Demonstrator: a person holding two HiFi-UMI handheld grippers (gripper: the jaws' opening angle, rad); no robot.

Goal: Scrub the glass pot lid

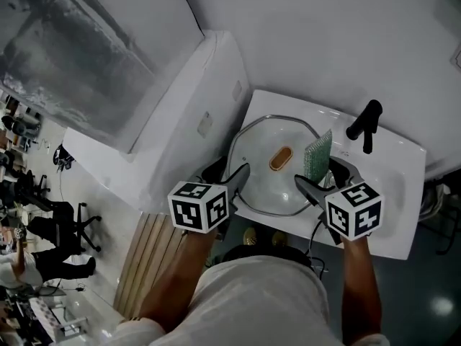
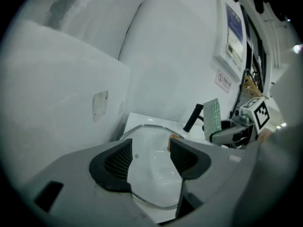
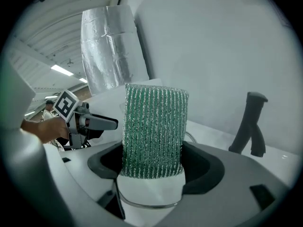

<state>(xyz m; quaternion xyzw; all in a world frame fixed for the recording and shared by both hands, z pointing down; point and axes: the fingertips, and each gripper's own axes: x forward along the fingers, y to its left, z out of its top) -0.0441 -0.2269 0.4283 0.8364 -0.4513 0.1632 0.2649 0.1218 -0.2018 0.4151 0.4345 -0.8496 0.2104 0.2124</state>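
Glass pot lid [image 1: 263,182] lay across the sink [image 1: 403,179]. Right gripper [image 3: 152,164] clamped a green scouring pad [image 3: 154,126], held clear of the glass. Left gripper [image 2: 150,157] stood spread and empty. Judged step: approach. Next, lower the pad onto the lid.

Glass lid [image 1: 259,186]: we see it round and clear, with a metal rim and a brown knob [image 1: 281,158], lying flat and knob-up over the white sink [image 1: 389,215].
Scrub pad [image 3: 154,131]: we see it green and ribbed, upright, pinched in the right gripper [image 3: 154,167] above the lid's right edge.

Sink station in an open office, white sink [image 1: 400,187], black faucet [image 1: 365,125], office chairs [image 1: 81,220]
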